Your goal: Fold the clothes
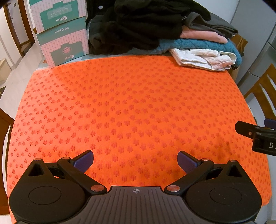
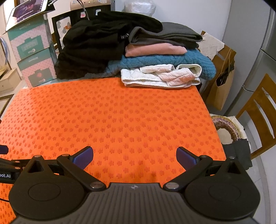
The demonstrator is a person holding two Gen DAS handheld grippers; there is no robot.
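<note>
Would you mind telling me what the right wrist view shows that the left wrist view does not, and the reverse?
Only the right wrist view shows the round crocheted mat on the chair and the tablet atop the boxes. Only the left wrist view shows the "80 Count" print on the tissue boxes. Both show the orange patterned cloth, the white garment, the teal knit and black clothes, with each claw open: left claw, right claw.

Far left, the upper stacked box [image 1: 57,15] reads "Ditoi" upside down; the lower box [image 1: 63,43] reads "80 Count" and "Ditoi". My left gripper [image 2: 5,175] shows "oot.AI"; my right gripper [image 1: 264,143] shows "DA".
</note>
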